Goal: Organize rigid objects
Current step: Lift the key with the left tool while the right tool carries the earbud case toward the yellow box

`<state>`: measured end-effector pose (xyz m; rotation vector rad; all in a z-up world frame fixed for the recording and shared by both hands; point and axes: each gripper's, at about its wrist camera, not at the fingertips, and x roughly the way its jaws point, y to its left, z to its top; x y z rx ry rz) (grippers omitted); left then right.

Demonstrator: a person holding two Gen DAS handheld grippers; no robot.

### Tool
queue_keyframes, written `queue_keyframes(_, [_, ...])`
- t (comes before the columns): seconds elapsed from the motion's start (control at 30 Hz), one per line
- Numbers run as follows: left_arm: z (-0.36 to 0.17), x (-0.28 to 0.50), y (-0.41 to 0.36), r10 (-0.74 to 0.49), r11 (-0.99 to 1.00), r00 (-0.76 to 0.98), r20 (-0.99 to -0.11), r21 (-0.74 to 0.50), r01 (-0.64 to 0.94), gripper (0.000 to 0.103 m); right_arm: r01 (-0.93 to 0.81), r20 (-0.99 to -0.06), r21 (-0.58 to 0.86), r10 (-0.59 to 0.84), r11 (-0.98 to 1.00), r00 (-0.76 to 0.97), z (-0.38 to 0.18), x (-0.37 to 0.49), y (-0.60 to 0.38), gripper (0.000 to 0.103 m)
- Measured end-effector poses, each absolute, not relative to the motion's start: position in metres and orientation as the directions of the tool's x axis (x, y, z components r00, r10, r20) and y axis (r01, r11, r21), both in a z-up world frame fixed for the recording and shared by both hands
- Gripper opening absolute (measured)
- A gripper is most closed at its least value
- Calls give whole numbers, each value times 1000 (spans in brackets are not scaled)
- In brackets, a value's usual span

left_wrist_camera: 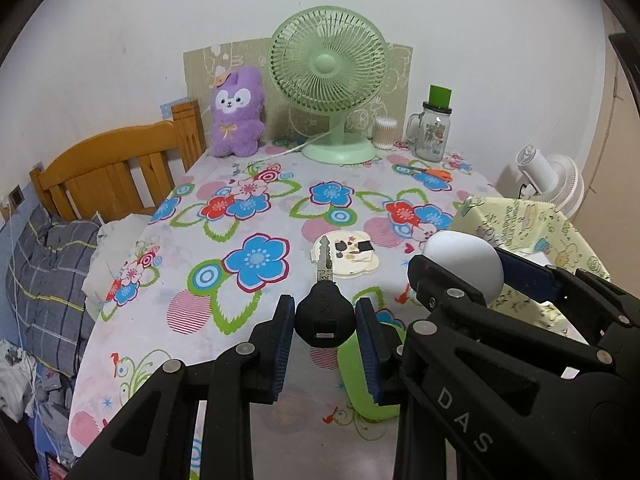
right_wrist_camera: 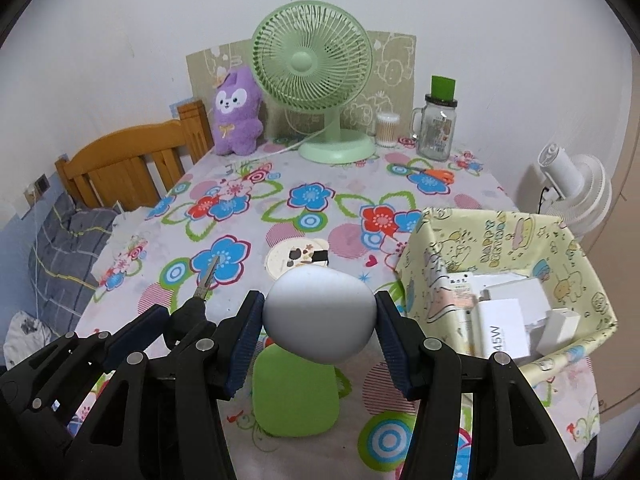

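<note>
My left gripper (left_wrist_camera: 325, 322) is shut on a key (left_wrist_camera: 325, 312) by its black head, the metal blade pointing away over the table. In the right wrist view that key (right_wrist_camera: 205, 280) and the left gripper (right_wrist_camera: 188, 320) show at lower left. My right gripper (right_wrist_camera: 319, 316) is shut on a white egg-shaped object (right_wrist_camera: 319, 316), held above the cloth; it also shows at the right of the left wrist view as the white object (left_wrist_camera: 468, 260). A green rounded case (right_wrist_camera: 294, 392) lies on the table below it. A cream round lid (left_wrist_camera: 346, 254) lies ahead.
A yellow patterned fabric bin (right_wrist_camera: 500, 236) with white boxes stands at the right. At the back stand a green fan (left_wrist_camera: 328, 80), a purple plush (left_wrist_camera: 238, 112), a cotton-swab tub (left_wrist_camera: 385, 132) and a glass jar (left_wrist_camera: 432, 128). Orange scissors (left_wrist_camera: 434, 172) lie near them. A wooden bed frame (left_wrist_camera: 112, 168) is left.
</note>
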<state>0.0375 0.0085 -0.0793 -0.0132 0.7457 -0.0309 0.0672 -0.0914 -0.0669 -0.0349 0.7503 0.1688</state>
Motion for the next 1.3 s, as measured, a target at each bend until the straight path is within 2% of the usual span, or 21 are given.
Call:
queue_keyframes(0.53, [-53,21,-12,-38,999,763,-646,-8,42,31,-157,-645,41,146,987,750,-39,48,-113,59])
queue_keyframes(1.3, [-39,30,-69,-82,994,776,-625,10,112,31,-89,-630,58,106,994,770,-27,53,-169,59])
